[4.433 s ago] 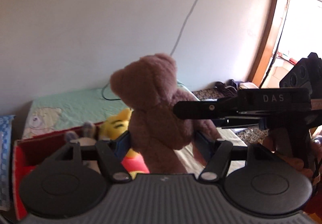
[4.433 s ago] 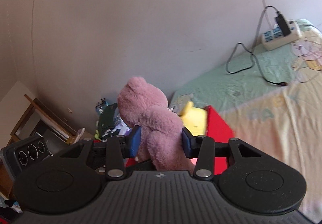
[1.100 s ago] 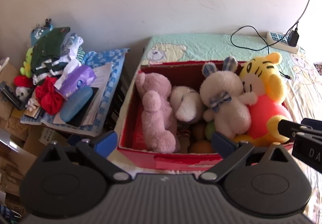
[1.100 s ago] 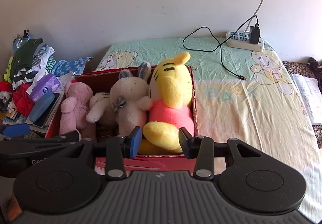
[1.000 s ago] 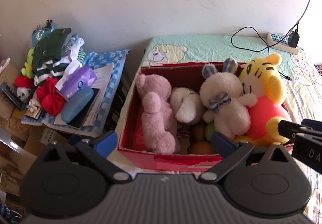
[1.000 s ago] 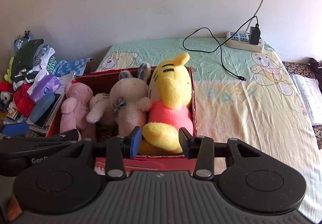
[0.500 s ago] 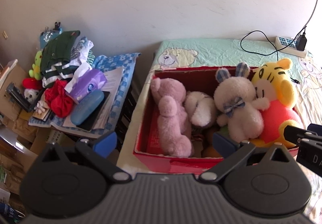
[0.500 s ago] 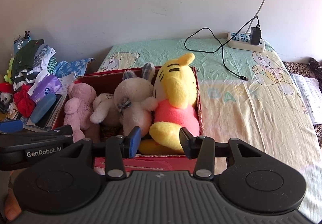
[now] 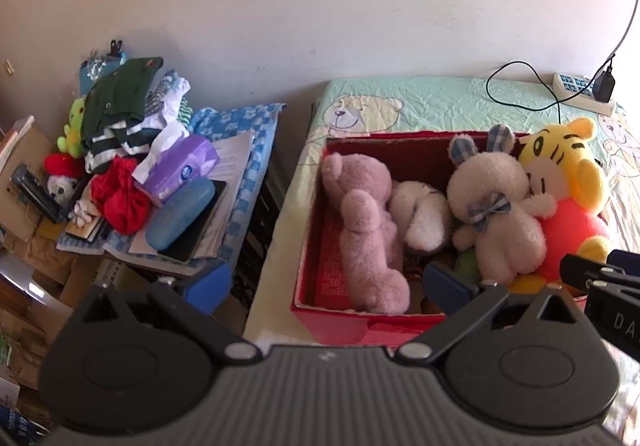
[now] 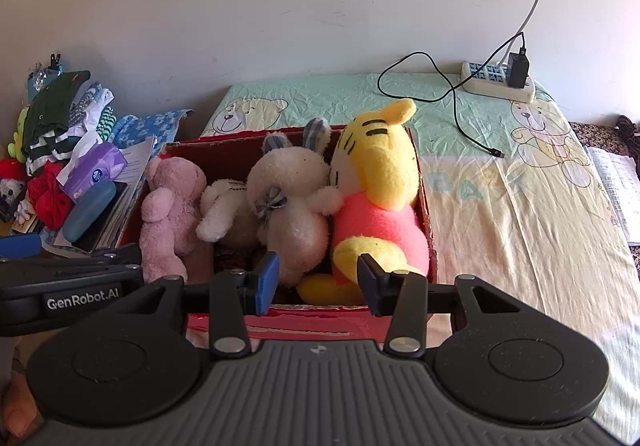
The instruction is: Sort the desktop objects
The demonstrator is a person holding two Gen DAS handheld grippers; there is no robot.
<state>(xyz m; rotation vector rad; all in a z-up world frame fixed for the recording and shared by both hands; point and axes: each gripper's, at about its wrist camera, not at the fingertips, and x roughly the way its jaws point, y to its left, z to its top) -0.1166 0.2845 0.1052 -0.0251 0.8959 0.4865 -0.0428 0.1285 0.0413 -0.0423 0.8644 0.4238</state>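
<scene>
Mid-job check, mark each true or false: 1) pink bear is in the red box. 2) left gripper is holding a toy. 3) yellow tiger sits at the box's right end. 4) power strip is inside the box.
1) True: the pink bear lies at the left end of the red box.
2) False: the left gripper is open and empty.
3) True: the yellow tiger is rightmost.
4) False: the power strip lies on the bed sheet.
</scene>
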